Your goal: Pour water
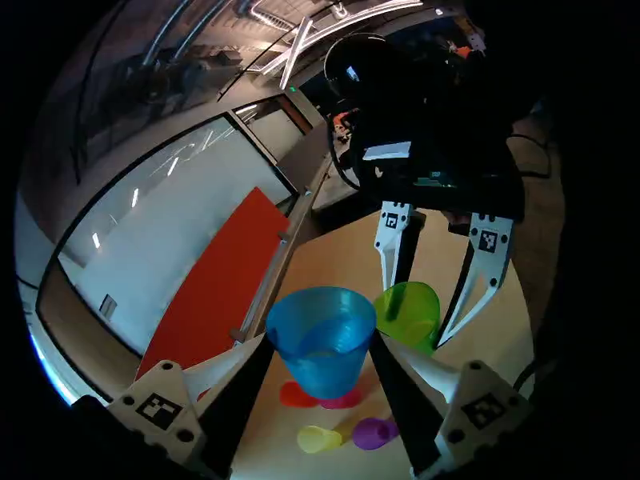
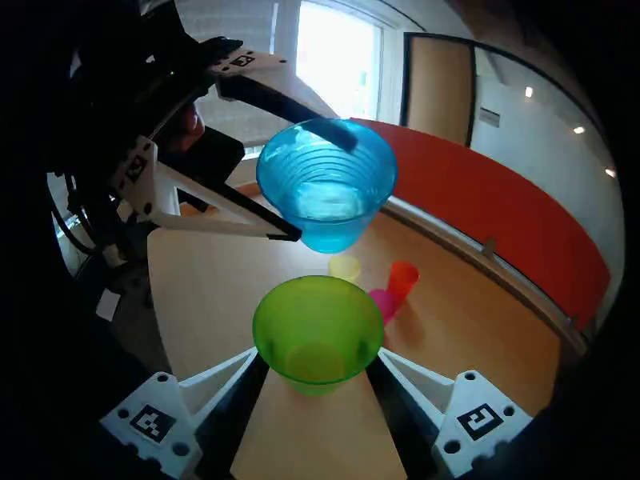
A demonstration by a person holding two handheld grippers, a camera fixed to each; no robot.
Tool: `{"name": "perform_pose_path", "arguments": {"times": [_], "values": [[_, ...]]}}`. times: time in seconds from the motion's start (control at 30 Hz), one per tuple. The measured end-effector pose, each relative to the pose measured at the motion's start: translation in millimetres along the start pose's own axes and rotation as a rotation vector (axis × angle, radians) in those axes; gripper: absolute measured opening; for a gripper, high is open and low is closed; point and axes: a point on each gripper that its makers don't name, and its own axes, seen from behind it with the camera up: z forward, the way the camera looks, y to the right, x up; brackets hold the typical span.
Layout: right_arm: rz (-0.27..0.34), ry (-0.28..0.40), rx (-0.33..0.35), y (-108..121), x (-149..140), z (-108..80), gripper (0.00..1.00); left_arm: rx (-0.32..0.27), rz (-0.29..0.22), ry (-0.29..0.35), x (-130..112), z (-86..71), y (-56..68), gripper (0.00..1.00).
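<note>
My left gripper point(image 1: 320, 344) is shut on a clear blue cup point(image 1: 322, 340) with some water low inside it. In the right gripper view that blue cup point(image 2: 326, 192) hangs above and just beyond the green cup, close to upright, pinched by the left gripper point(image 2: 324, 188). My right gripper point(image 2: 318, 352) is shut on a translucent green cup point(image 2: 318, 332), held upright over the wooden table point(image 2: 208, 296). Seen from the left gripper view, the green cup point(image 1: 408, 312) sits just behind the blue one, between the white fingers of the right gripper point(image 1: 416, 312).
Small cups stand on the table beneath: yellow point(image 2: 345, 266), orange point(image 2: 402, 280) and pink point(image 2: 384, 304); a purple one point(image 1: 374, 432) lies on its side. A red panel point(image 2: 496, 200) and a rail border the table's far edge. A bright window point(image 2: 340, 64) lies beyond.
</note>
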Motion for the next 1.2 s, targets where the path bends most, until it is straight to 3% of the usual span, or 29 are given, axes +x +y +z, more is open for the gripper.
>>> {"name": "perform_pose_path", "arguments": {"times": [0.8, 1.2], "values": [[0.010, -0.001, 0.000, 5.1, -2.1, 3.2, 0.85, 0.010, 0.197, -0.005, 8.8, 15.9, -2.5, 0.85], [0.006, 0.007, 0.000, 8.3, -0.8, 1.1, 0.85, 0.016, 0.253, 0.004, 10.8, 18.0, -1.3, 0.85]]}}
